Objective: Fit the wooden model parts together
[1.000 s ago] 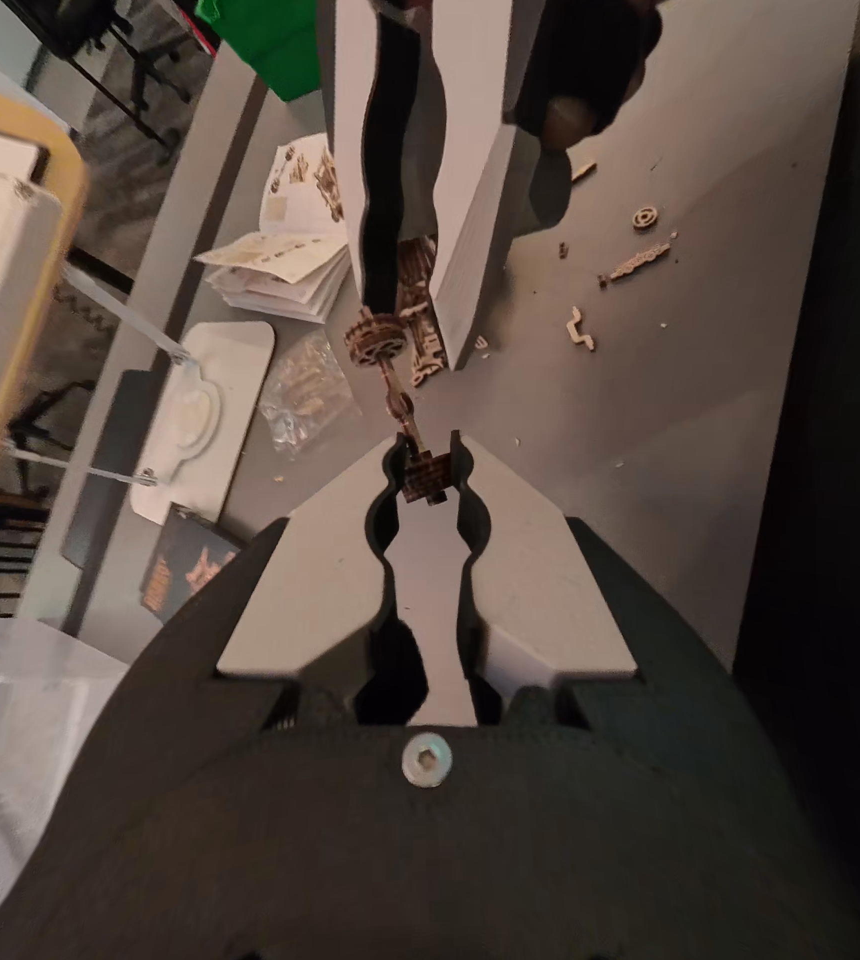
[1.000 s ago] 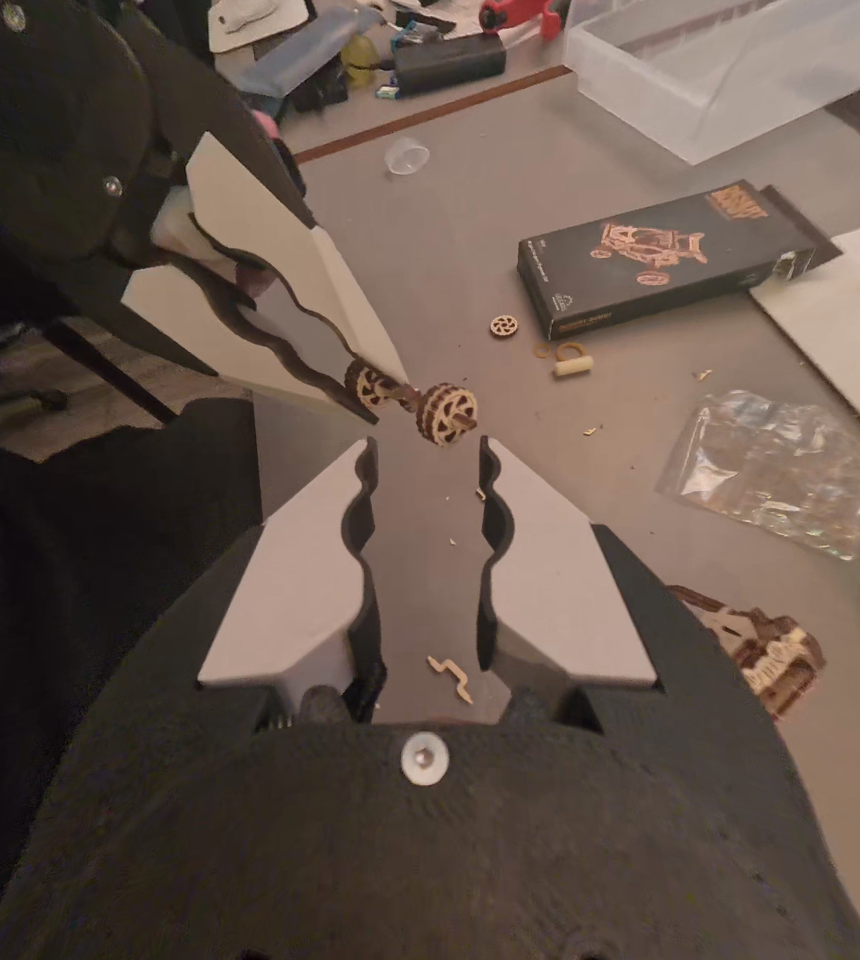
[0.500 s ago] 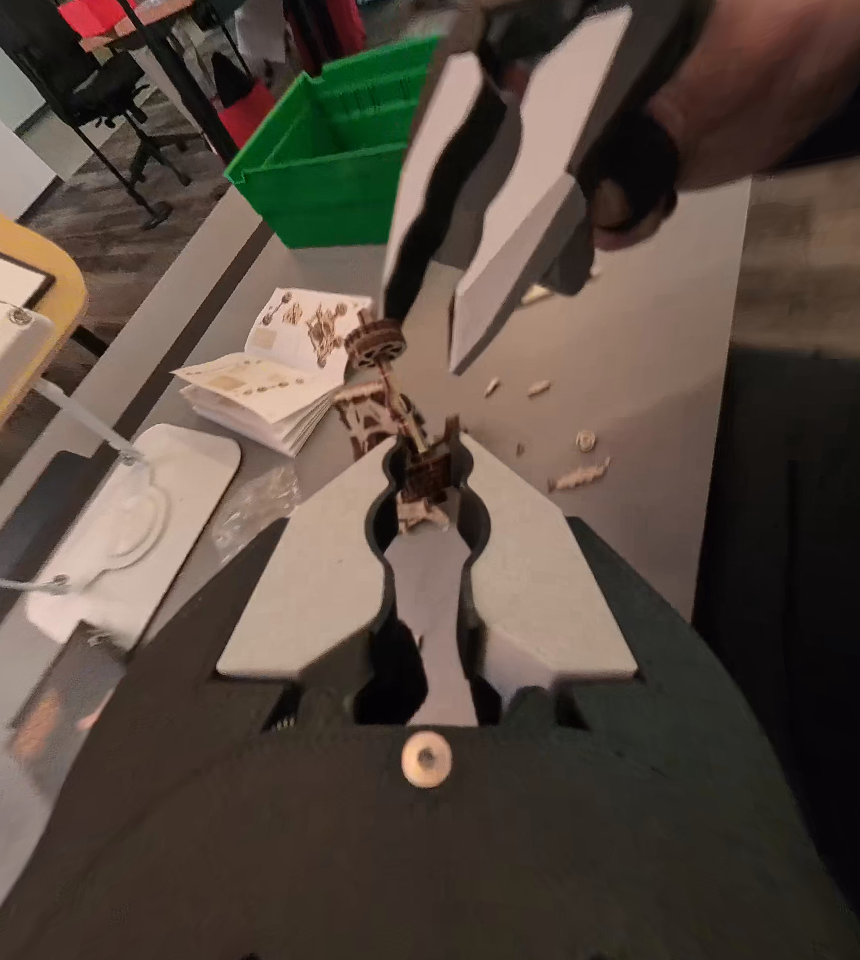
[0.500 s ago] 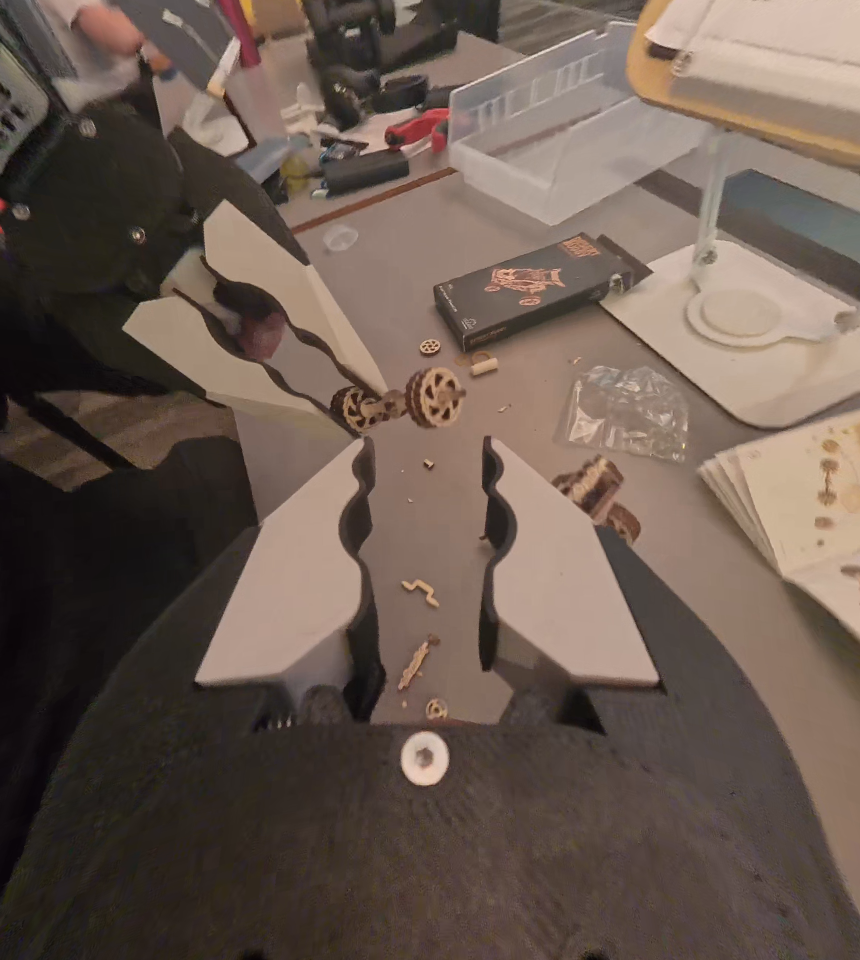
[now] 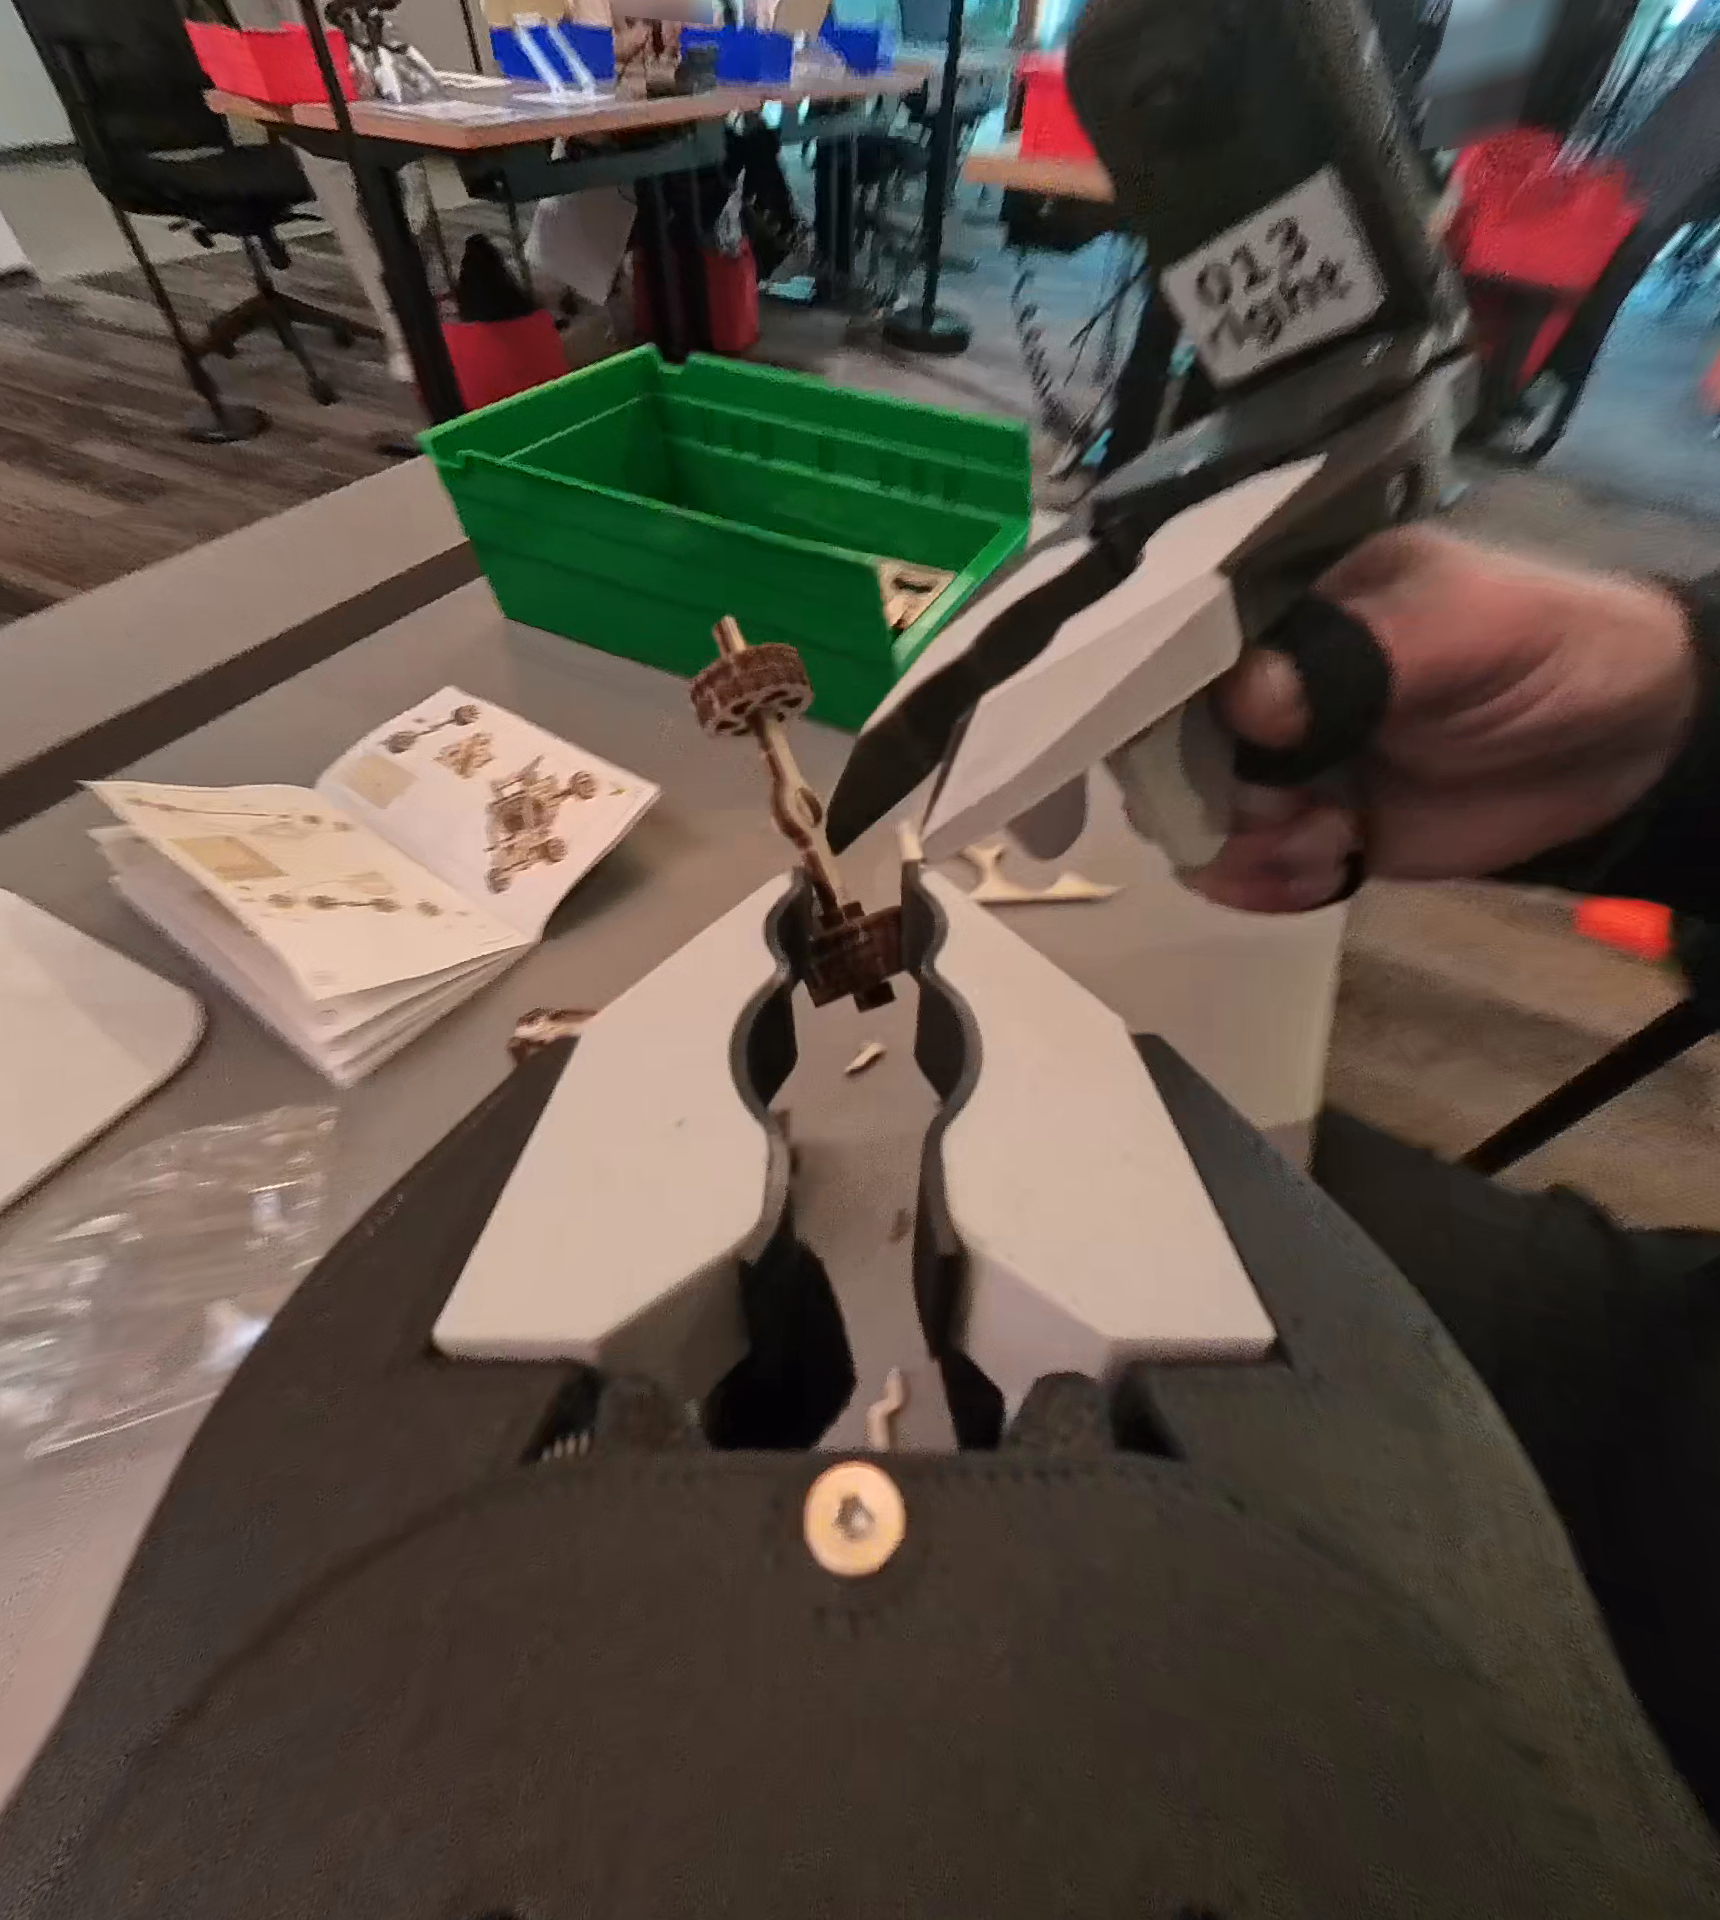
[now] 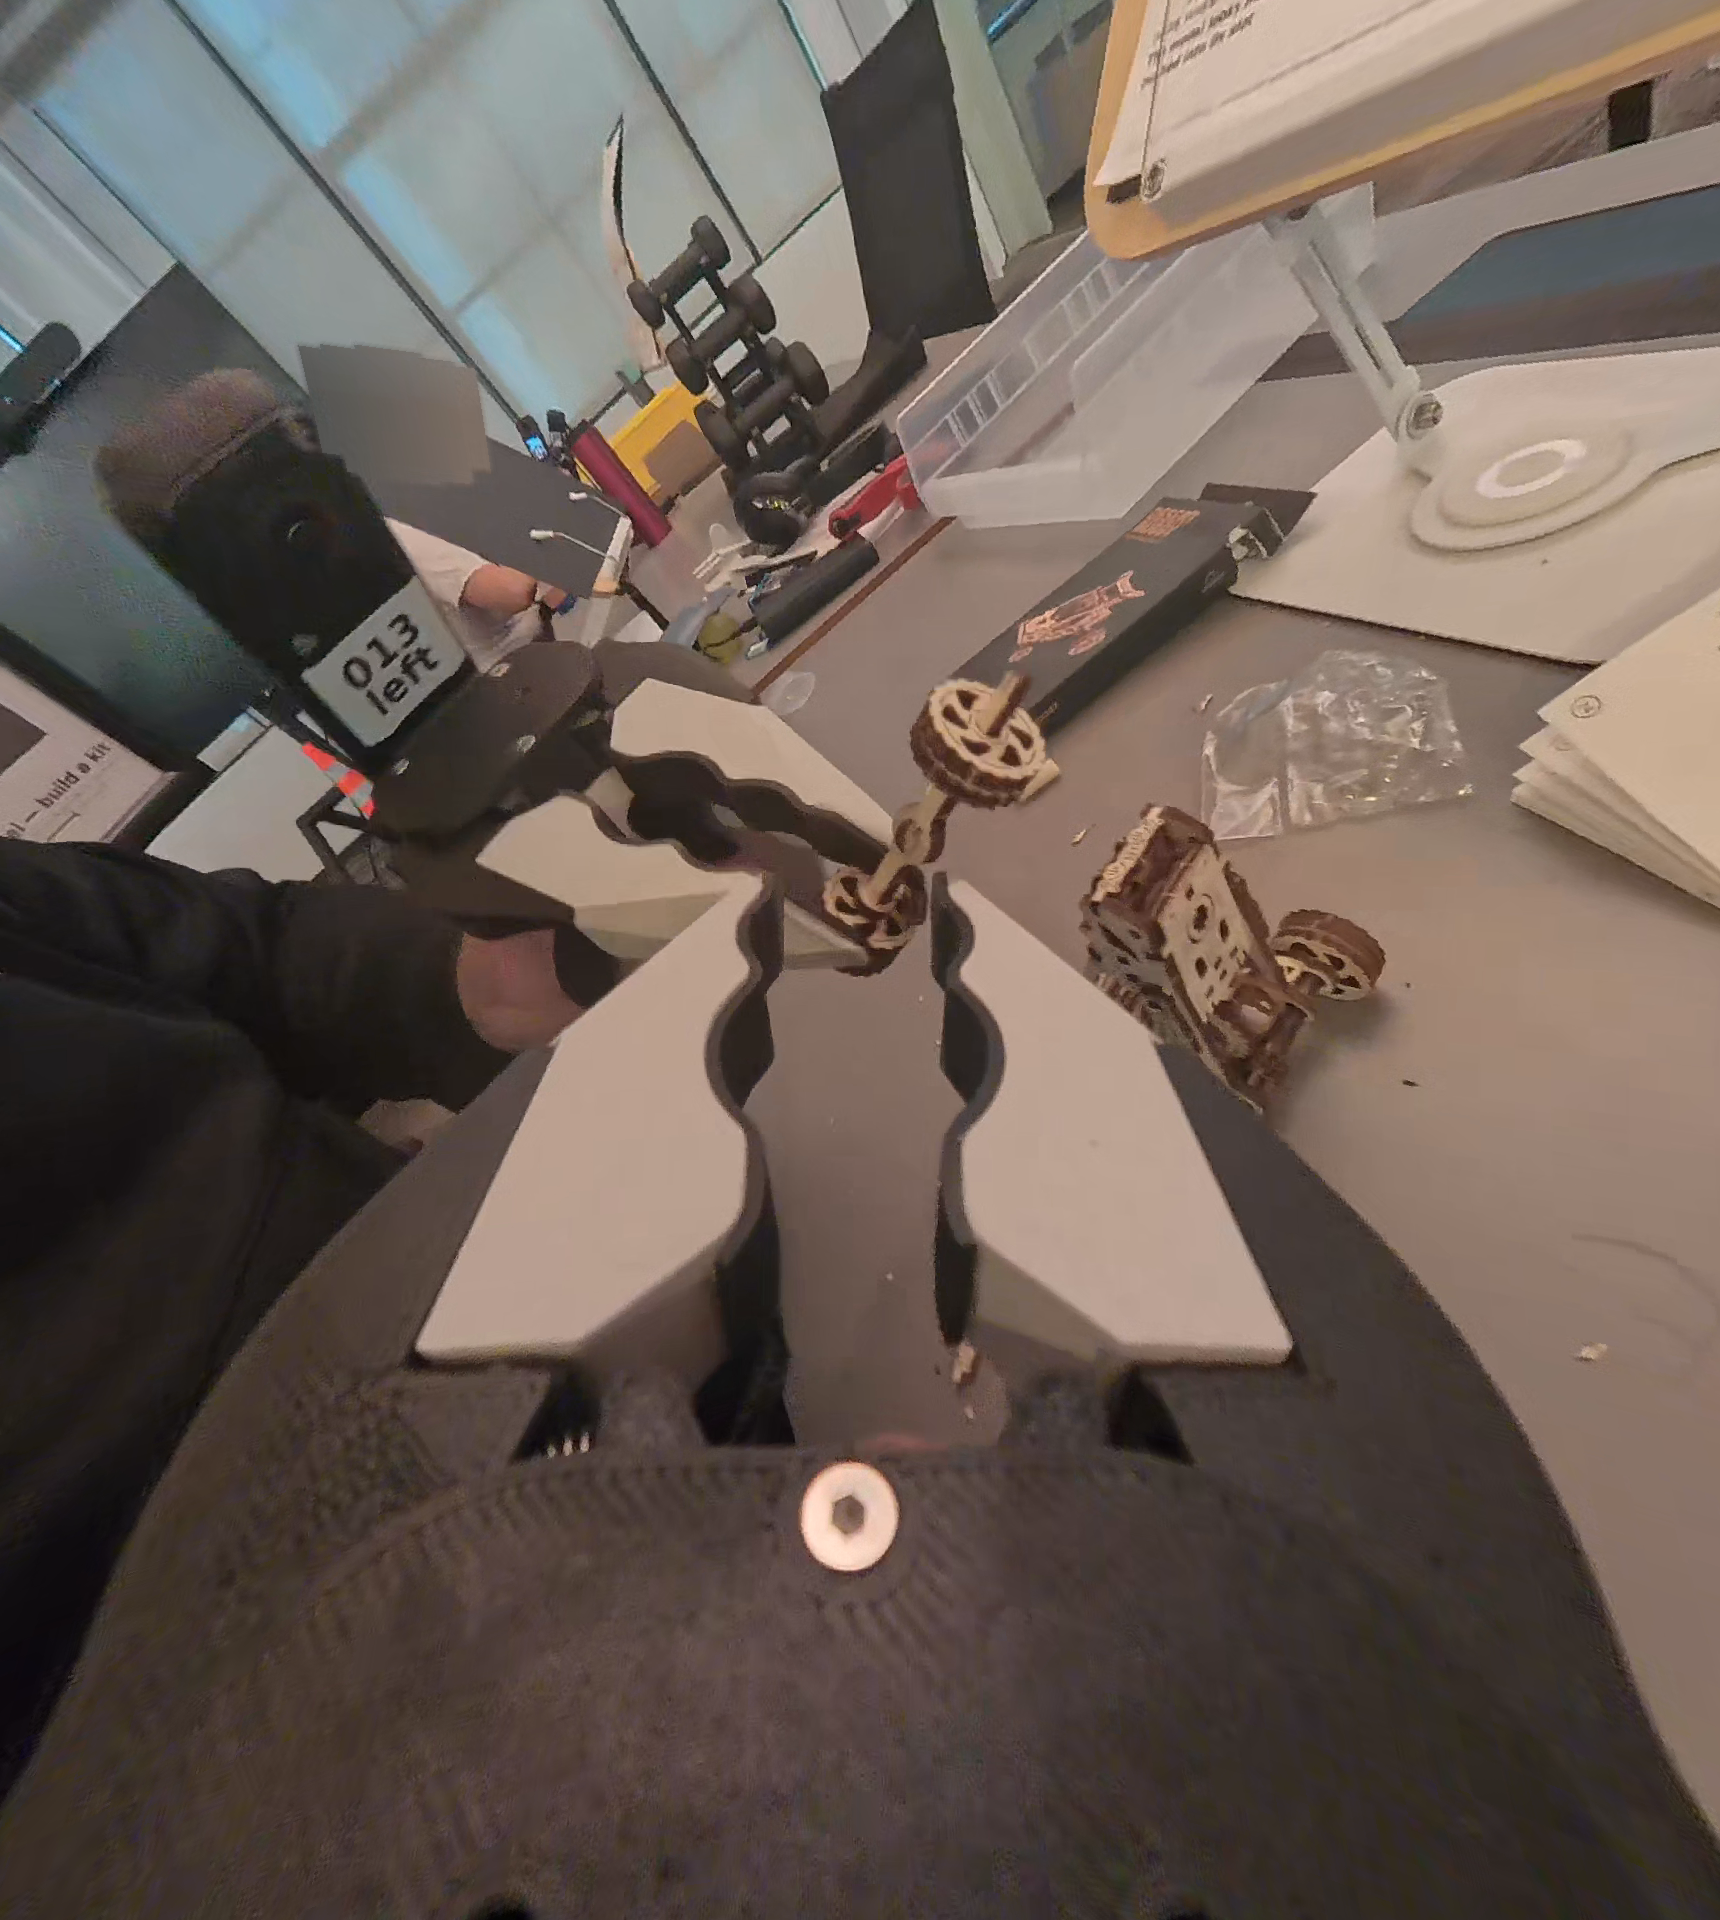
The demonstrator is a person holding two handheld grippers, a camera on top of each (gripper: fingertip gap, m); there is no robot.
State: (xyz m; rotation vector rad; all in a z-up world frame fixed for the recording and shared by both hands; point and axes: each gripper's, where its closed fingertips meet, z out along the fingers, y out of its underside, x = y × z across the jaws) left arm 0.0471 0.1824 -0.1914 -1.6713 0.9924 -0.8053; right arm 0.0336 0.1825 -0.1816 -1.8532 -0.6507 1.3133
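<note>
1. While the left gripper (image 5: pixel 848 902) is held above the grey table (image 5: pixel 212 644), its fingertips are clamped on one wheel of a small wooden axle piece (image 5: pixel 783 800); the shaft rises from that wheel to a second wheel at the top, tilted slightly left in the left wrist view.
2. From the right wrist view, the same axle piece (image 6: pixel 939 810) sits just ahead of the right gripper (image 6: pixel 845 914), whose jaws stand apart with nothing between them.
3. In the left wrist view, the right gripper (image 5: pixel 887 831) comes in from the right, held in a hand (image 5: pixel 1438 727), its tips just beside the shaft; whether they touch it cannot be told.
4. A partly built wooden model (image 6: pixel 1199 956) with one wheel showing lies on the table to the right of the right gripper, apart from the axle piece.
5. An open instruction booklet (image 5: pixel 368 862) lies on the table left of the left gripper.
6. A green bin (image 5: pixel 710 520) stands behind the booklet, near the far edge of the table.
7. A black box (image 6: pixel 1116 613) and a clear plastic bag (image 6: pixel 1344 748) lie beyond the wooden model.
8. Small wooden scraps (image 5: pixel 864 1057) lie on the table below the left gripper.
</note>
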